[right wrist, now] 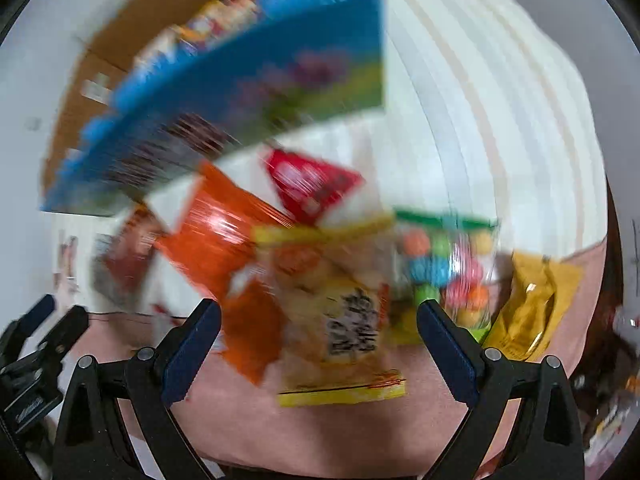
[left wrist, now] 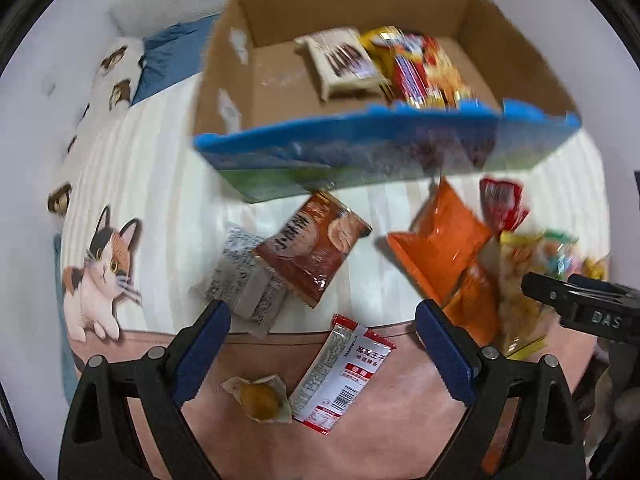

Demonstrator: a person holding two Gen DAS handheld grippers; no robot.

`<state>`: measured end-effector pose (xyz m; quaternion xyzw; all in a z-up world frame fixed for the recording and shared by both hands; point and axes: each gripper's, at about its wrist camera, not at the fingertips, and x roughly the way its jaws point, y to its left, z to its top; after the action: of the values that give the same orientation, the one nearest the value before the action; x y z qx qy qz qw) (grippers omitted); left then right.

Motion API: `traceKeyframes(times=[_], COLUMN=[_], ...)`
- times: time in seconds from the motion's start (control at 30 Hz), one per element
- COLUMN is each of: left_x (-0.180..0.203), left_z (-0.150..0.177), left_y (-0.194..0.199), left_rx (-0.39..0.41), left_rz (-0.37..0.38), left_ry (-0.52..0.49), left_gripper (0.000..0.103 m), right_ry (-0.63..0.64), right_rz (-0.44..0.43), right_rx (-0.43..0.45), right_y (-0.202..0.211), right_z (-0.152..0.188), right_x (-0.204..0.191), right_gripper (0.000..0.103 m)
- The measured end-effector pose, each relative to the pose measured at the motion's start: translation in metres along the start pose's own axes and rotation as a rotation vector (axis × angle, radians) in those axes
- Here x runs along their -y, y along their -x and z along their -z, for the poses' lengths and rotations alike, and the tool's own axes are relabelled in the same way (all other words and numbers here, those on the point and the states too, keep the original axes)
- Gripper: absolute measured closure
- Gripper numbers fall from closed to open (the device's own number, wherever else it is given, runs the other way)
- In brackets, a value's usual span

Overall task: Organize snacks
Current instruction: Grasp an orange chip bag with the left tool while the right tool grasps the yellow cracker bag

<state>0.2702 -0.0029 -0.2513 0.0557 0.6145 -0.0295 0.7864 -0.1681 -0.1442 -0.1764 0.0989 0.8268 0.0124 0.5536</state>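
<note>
Both claws, left (left wrist: 322, 344) and right (right wrist: 318, 340), gape empty above scattered snack packets (left wrist: 314, 246) (box (left wrist: 360, 152) beyond).

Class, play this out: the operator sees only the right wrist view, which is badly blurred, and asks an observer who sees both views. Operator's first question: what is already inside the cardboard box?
Observer: A beige snack box and a red and yellow packet lie against the far right of the cardboard box.
Operator: Anything loose to the left of my orange bag?
Observer: Yes, a brown packet overlapping a grey one, on the bed's striped cover.
Operator: What lies under the left gripper?
Observer: The left gripper is open over a red and white sachet and a small wrapped yellow cake, gripping neither.
</note>
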Motion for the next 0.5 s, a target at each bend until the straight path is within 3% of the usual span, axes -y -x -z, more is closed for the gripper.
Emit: traceKeyframes(times=[0.1,0.13,0.23,0.27,0.4,0.5], left_x=[0.018,0.026,0.05,0.057,0.094,0.116], left_z=[-0.004,-0.007,-0.017,-0.02,-0.034,-0.04], left_y=[-0.009,-0.013,-0.021,-0.022,-0.037,-0.058], left_rx=[-0.003,-0.004,-0.007,-0.006,-0.033,-0.1], left_rz=[-0.025,-0.036,-0.058,-0.061,-0.073,-0.059], left_ry=[-0.062,-0.092,-0.181,-0.209,-0.347,-0.425], left_gripper=[0.008,0.008,0.008,0.008,0.008,0.008], right_ry=[-0.014,-0.004,0.047,0.054,-0.021,-0.069], right_rz=[0.026,0.042,0.083,0.086,0.015,-0.03], right_rx=[-0.006,-0.001,0.005,0.008,0.006,-0.006], right_y=[-0.017,-0.019,-0.018,-0.016,-0.008,-0.005], right_z=[0.003,0.004,0.013,0.016,0.025,0.029], right_x=[0.005,0.004,0.001,0.004,0.031,0.049], right_gripper=[0.004,0.008,0.046,0.053,0.057,0.057])
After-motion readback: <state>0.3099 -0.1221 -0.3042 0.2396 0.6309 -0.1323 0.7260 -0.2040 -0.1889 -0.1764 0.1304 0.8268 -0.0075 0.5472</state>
